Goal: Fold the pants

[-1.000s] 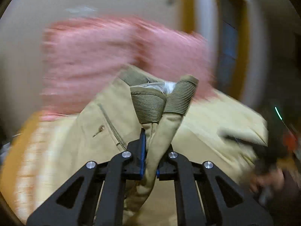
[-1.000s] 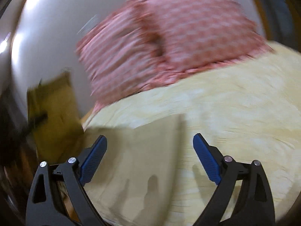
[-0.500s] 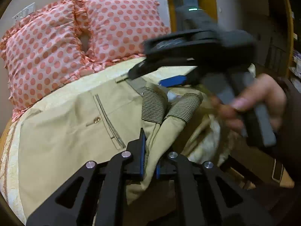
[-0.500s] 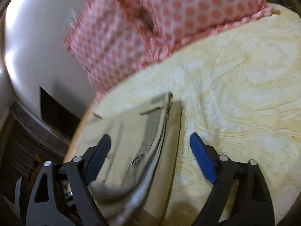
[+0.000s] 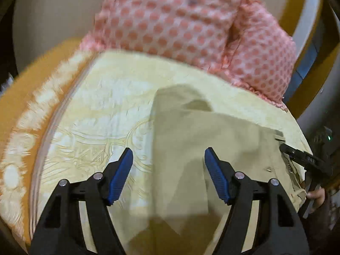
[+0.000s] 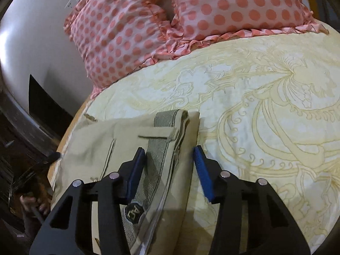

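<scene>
Jaws of the left gripper stood wide apart and held nothing, poised above the khaki pants that lay spread on the yellow patterned bedspread. Jaws of the right gripper were likewise parted, straddling the ribbed striped waistband at the folded edge of the pants without clamping it. Pink polka-dot pillows lay beyond the garment at the head of the bed.

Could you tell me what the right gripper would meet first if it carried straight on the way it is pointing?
Most likely the khaki pants: the open right gripper straddles their striped waistband. Depth is hard to judge.
</scene>
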A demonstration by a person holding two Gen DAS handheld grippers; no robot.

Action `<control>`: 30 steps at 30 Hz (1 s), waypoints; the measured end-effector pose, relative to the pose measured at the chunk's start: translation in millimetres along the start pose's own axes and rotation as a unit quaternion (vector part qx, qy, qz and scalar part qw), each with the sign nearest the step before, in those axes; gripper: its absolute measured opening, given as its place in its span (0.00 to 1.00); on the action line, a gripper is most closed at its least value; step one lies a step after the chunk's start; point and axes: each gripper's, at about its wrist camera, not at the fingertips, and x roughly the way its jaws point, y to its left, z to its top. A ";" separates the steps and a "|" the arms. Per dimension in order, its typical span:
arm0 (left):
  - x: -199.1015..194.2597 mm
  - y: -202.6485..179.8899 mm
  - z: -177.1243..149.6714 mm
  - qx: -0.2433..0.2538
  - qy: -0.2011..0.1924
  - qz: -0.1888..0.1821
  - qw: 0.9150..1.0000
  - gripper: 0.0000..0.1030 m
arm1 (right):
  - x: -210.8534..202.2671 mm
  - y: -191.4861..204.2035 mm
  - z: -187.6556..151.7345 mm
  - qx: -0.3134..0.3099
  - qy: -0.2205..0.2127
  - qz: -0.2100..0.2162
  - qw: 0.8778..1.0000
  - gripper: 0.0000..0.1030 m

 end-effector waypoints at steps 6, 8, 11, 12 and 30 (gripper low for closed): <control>37.6 2.9 22.5 -0.012 0.065 -0.100 0.993 0.74 | 7.3 1.0 0.6 -0.008 0.041 0.074 0.996 0.16; 49.4 -2.0 29.1 -0.006 0.076 -0.097 0.992 0.50 | 5.9 -2.3 5.7 0.002 0.048 0.098 0.994 0.13; 56.5 -0.9 40.0 -0.017 0.097 -0.106 0.990 0.18 | 5.0 -8.5 21.3 0.022 0.051 0.135 0.989 0.12; 57.7 -0.4 45.4 -0.022 0.097 -0.107 0.989 0.17 | 6.3 -9.5 27.7 0.023 0.052 0.140 0.988 0.12; 113.7 -69.2 146.5 0.070 -0.034 0.045 0.996 0.48 | 40.0 -43.5 148.7 -0.025 -0.030 -0.085 0.996 0.60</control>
